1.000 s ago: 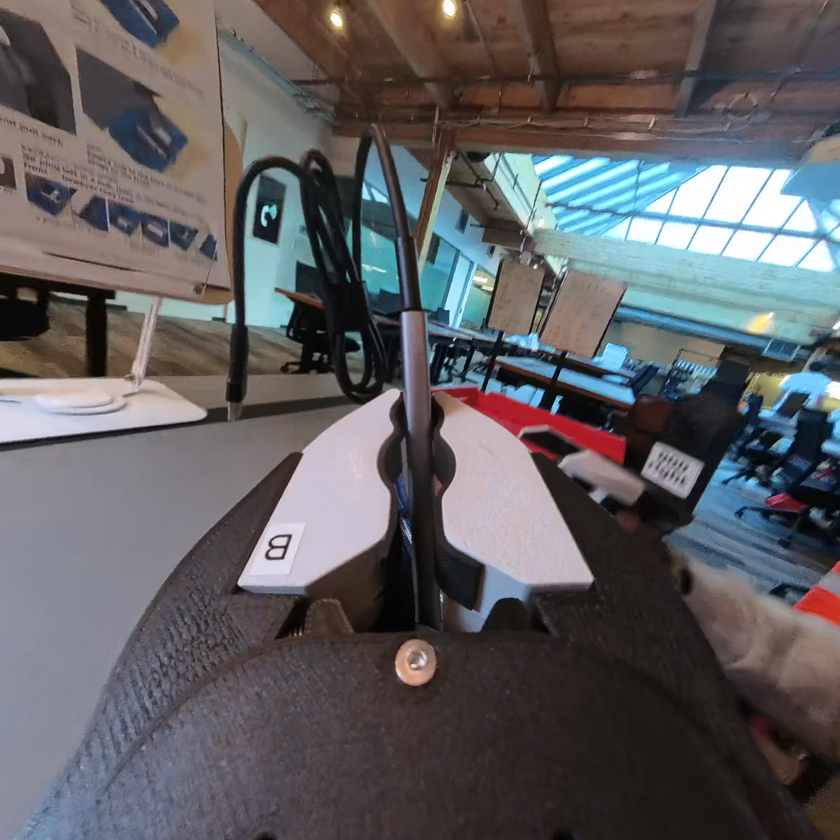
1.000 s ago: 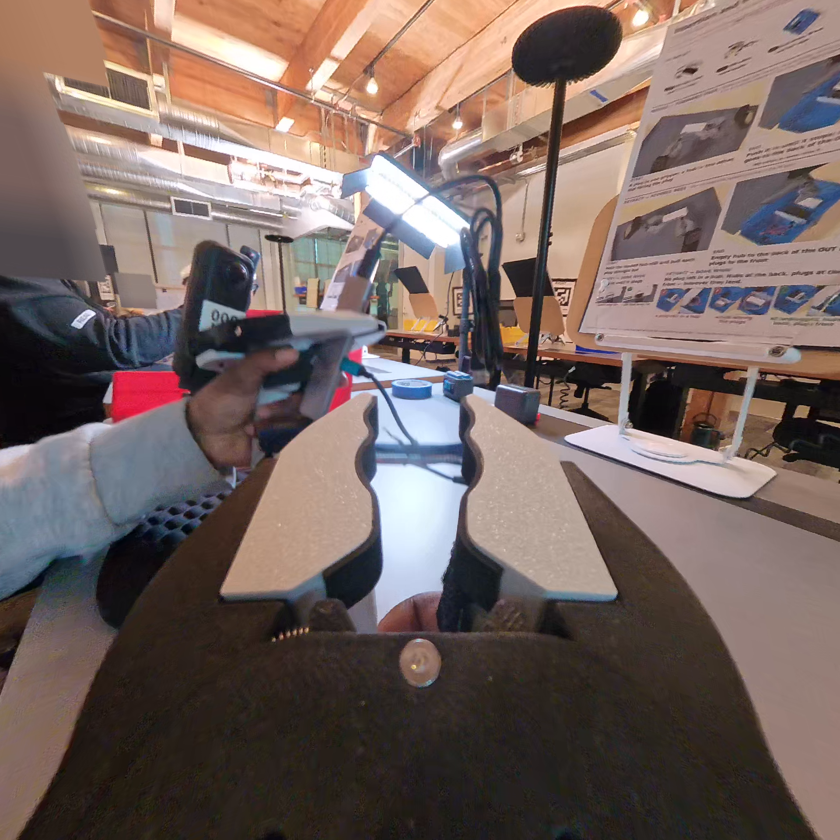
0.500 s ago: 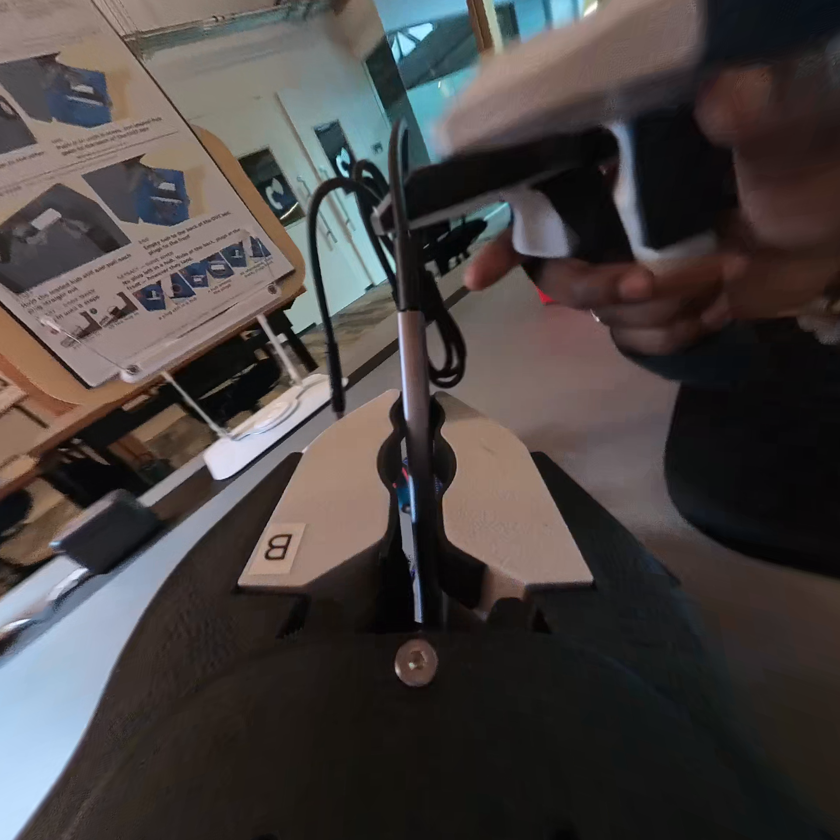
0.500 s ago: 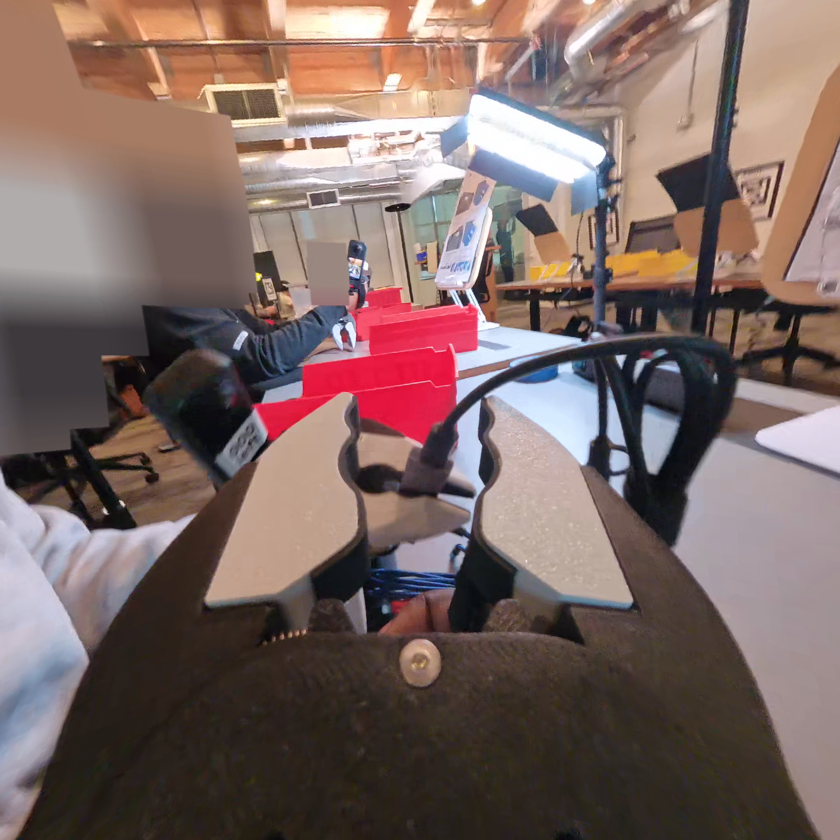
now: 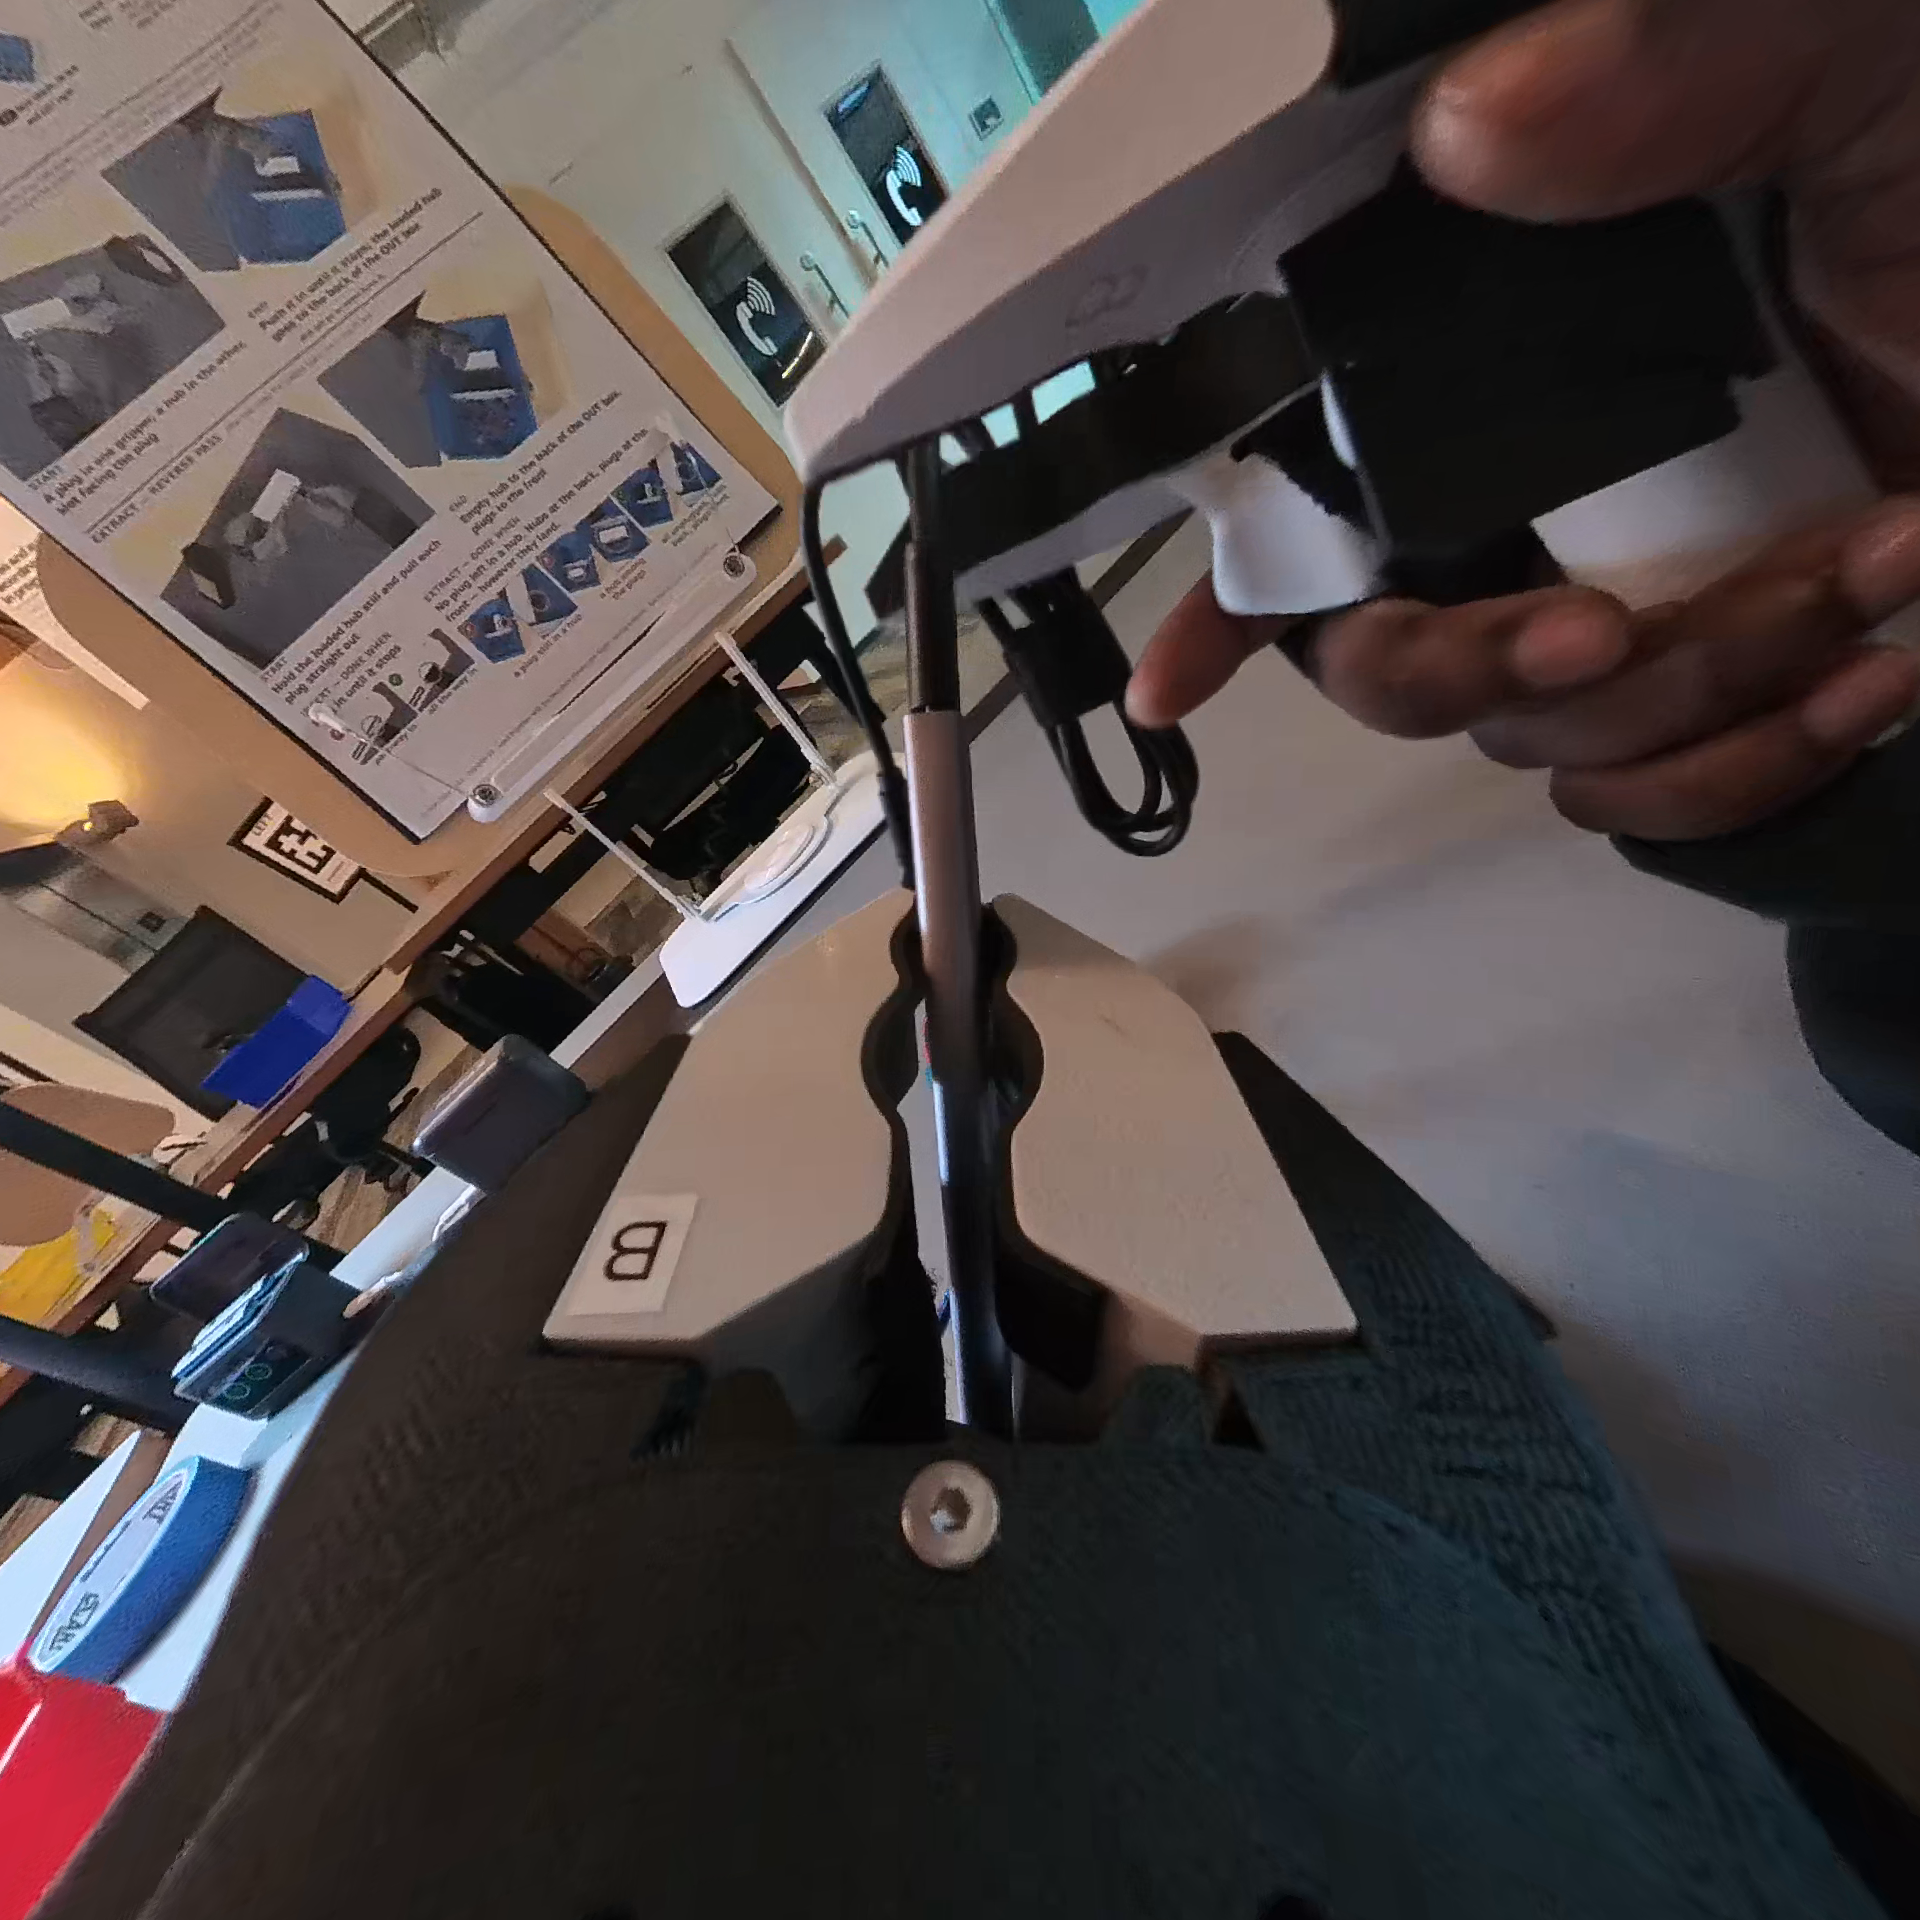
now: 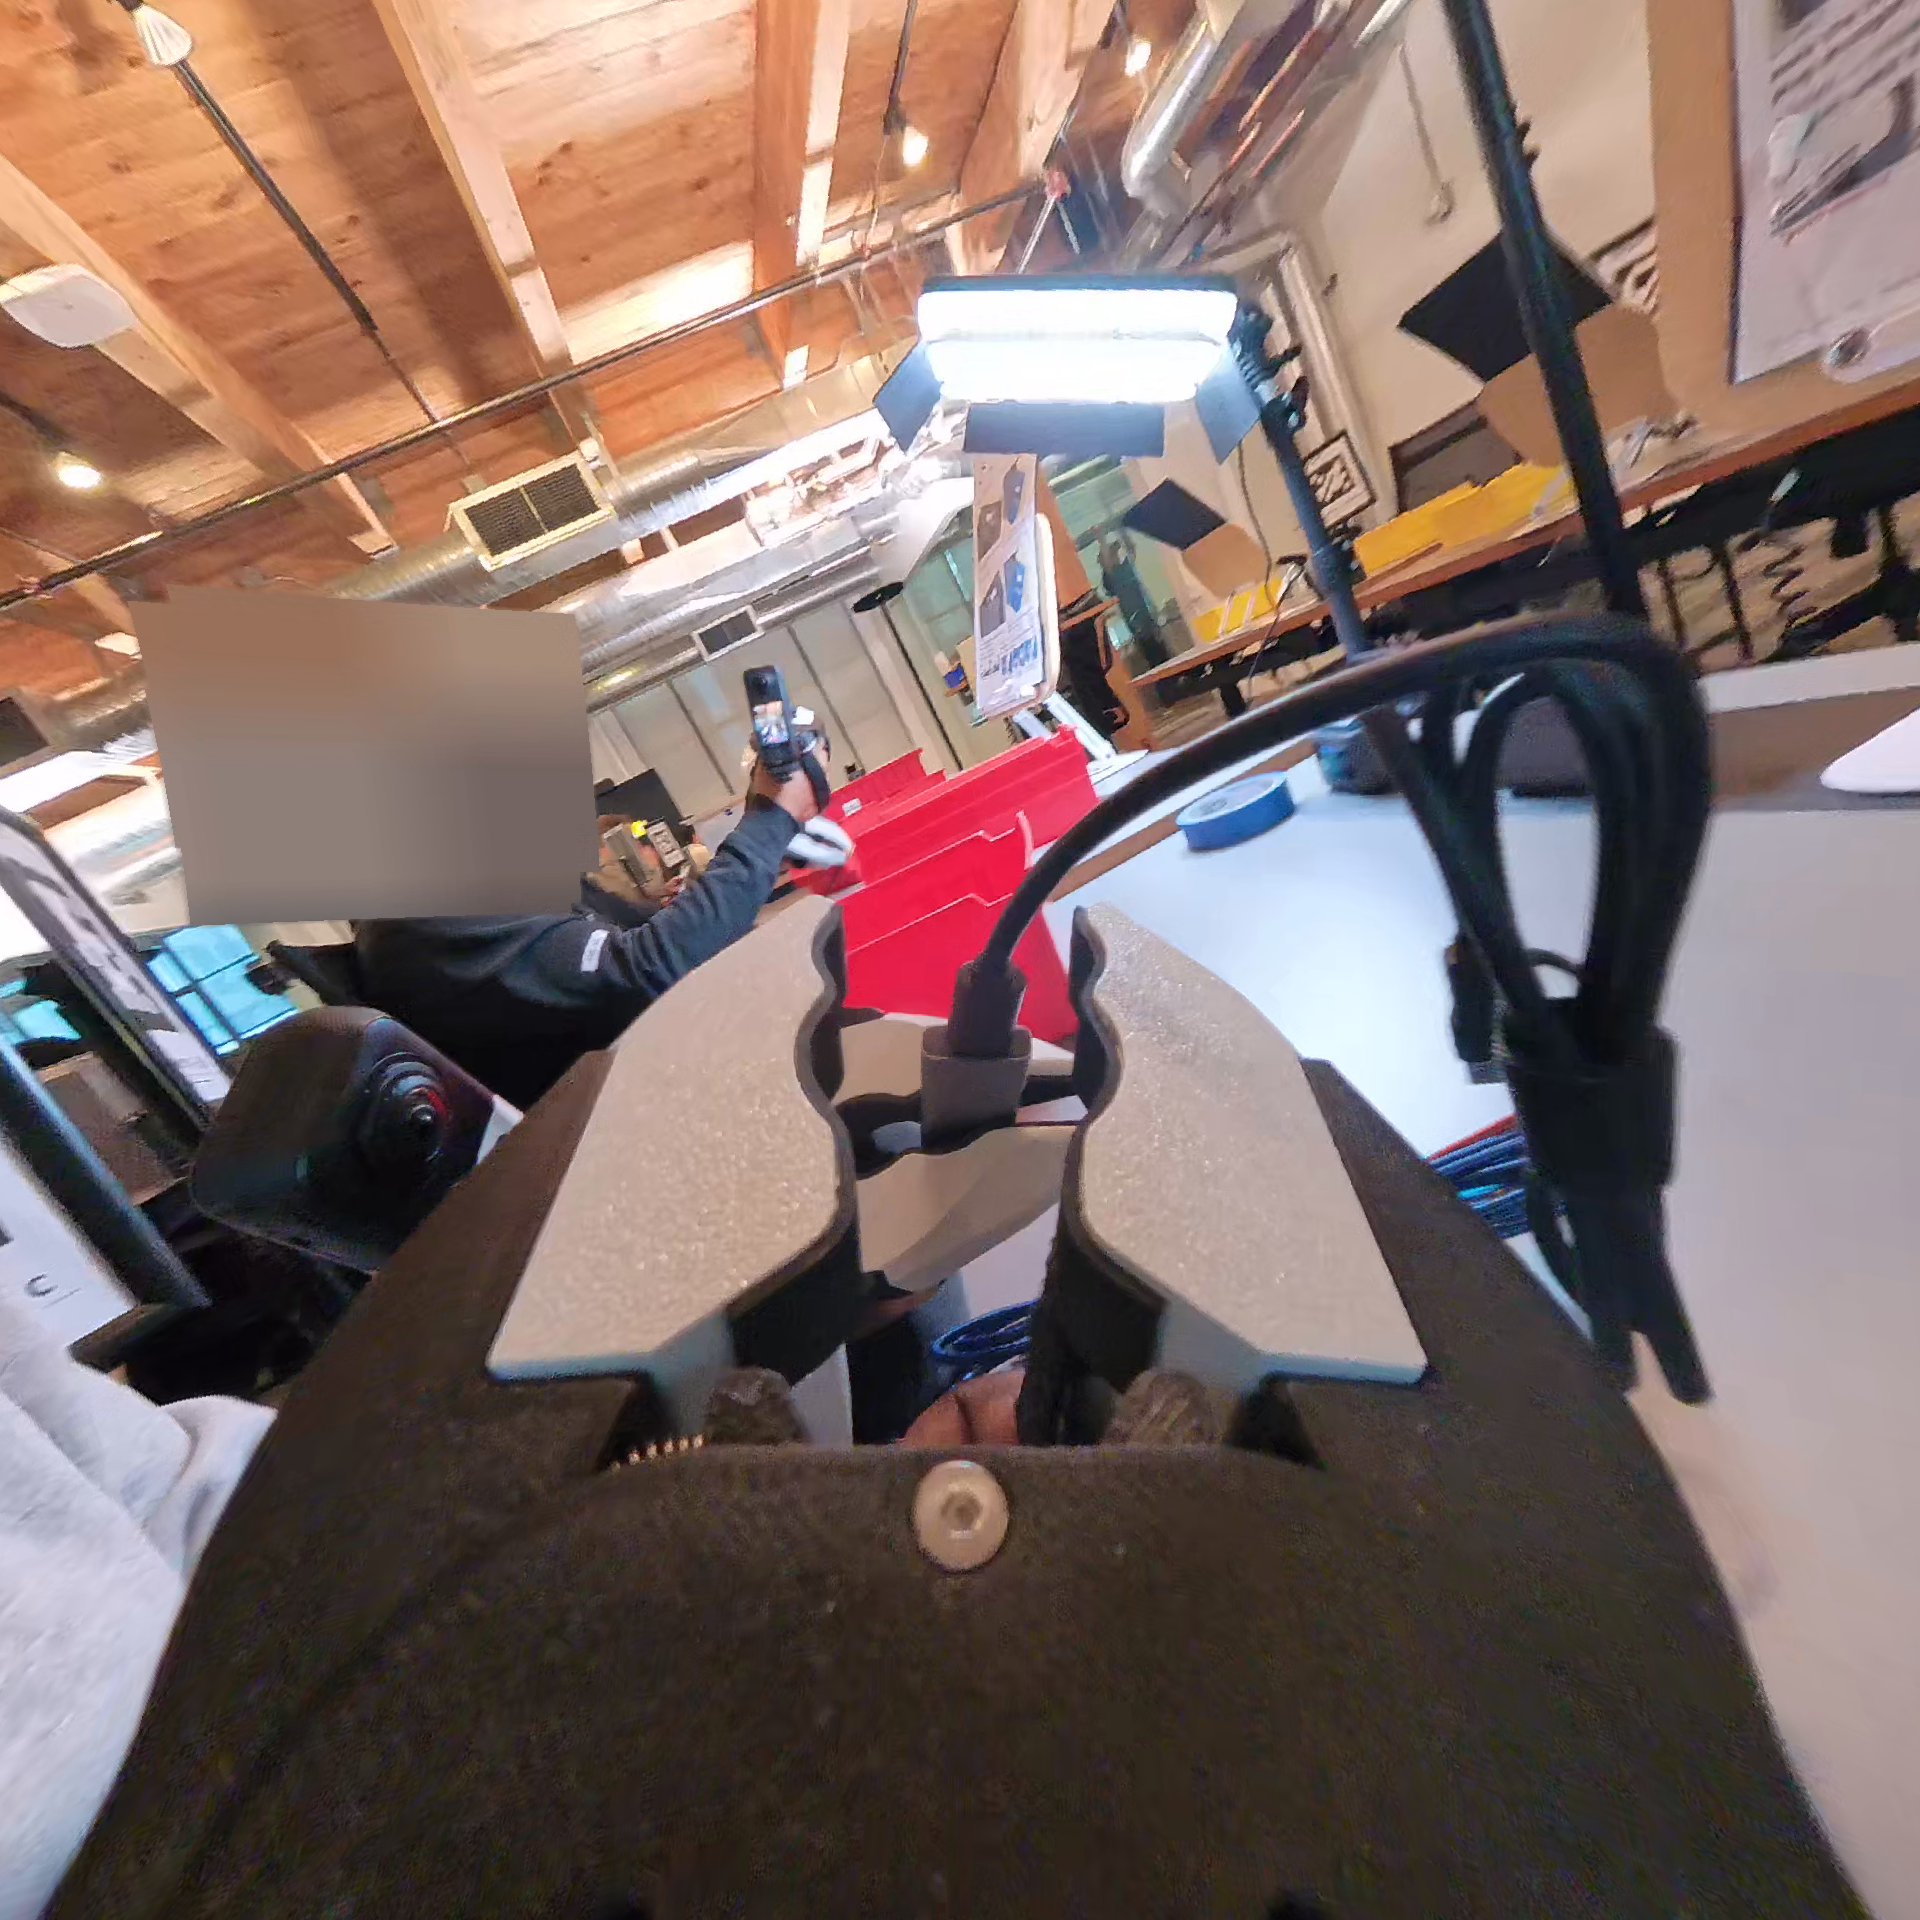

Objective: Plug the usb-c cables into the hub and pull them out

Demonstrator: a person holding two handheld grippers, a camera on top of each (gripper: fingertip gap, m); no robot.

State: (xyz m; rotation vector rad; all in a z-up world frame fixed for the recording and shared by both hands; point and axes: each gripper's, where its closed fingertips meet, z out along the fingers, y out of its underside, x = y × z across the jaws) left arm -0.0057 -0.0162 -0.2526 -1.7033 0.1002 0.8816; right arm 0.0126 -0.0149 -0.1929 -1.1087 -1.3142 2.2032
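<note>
A roll of blue tape (image 6: 1242, 809) lies flat on the grey table (image 6: 1299, 935), well apart from the red bins (image 6: 935, 883) (stacked one behind another). An instruction poster (image 5: 343, 416) stands tilted on a clear stand, and a lit panel lamp (image 6: 1070, 343) hangs under the wooden ceiling (image 6: 416, 208).
</note>
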